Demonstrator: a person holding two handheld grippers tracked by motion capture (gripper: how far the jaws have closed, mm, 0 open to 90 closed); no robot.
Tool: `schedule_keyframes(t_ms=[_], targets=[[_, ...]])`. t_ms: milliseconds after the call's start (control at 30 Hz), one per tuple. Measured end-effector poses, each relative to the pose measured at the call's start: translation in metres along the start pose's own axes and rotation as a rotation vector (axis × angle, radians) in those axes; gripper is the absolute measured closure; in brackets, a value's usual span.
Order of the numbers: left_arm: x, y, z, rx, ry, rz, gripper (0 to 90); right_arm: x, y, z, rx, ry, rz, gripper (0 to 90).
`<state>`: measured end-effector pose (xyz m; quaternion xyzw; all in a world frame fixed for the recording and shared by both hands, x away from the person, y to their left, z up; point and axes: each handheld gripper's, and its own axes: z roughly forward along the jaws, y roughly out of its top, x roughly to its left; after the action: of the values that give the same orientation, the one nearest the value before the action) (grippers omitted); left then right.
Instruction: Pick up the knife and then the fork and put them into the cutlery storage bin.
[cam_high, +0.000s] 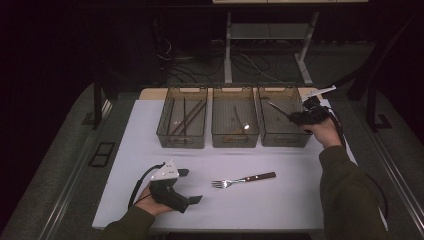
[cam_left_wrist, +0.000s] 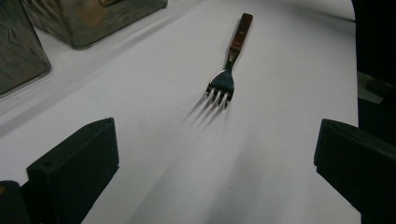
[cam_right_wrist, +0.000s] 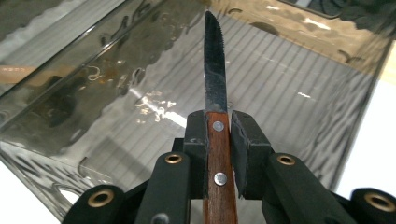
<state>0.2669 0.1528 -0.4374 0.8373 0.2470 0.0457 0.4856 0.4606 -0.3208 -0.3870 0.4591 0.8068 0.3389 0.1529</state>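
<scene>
Knife (cam_right_wrist: 215, 88) with a serrated blade and a riveted wooden handle sits pinched between the jaws of the right gripper (cam_right_wrist: 217, 135), the pads pressed against both sides of the handle; its tip points down into the right-hand bin (cam_high: 299, 139), a smoky see-through container with a ribbed floor; in the high view the knife (cam_high: 278, 109) reaches out over that bin's open top, with the right gripper (cam_high: 299, 118) held above the bin's right rim. Three such bins stand in a row at the far side of the white table (cam_high: 280, 210); the left bin (cam_high: 172, 140) holds several long dark sticks, the middle bin (cam_high: 235, 140) holds something that catches the light, too small to tell what. A fork (cam_high: 243, 179) with a wooden handle lies flat on the table well in front of the bins, tines toward the left gripper (cam_high: 192, 186); that gripper rests near the table's front edge with its jaws spread wide and nothing between them; in the left gripper view the fork (cam_left_wrist: 229, 70) lies ahead of the jaws, apart from both.
</scene>
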Motion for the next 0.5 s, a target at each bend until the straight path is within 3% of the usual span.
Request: schedule_keyframes(t_ms=[100,233,400,500], targets=[[-0.001,0.0,0.0,0.0,0.001,0.001,0.0,0.0,-0.001,0.001,-0.011,-0.008,0.009,66.2],[-0.001,0.001,0.0,0.003,0.0,0.005,0.0,0.002,-0.001,-0.004,-0.033,-0.008,0.021,60.5],[-0.001,0.0,0.0,0.003,0.002,0.004,0.0,0.005,-0.002,-0.016,-0.082,0.036,0.062,55.1],[-0.001,0.0,0.0,0.003,0.003,0.004,0.0,0.009,-0.005,-0.025,-0.103,0.057,0.059,51.8]])
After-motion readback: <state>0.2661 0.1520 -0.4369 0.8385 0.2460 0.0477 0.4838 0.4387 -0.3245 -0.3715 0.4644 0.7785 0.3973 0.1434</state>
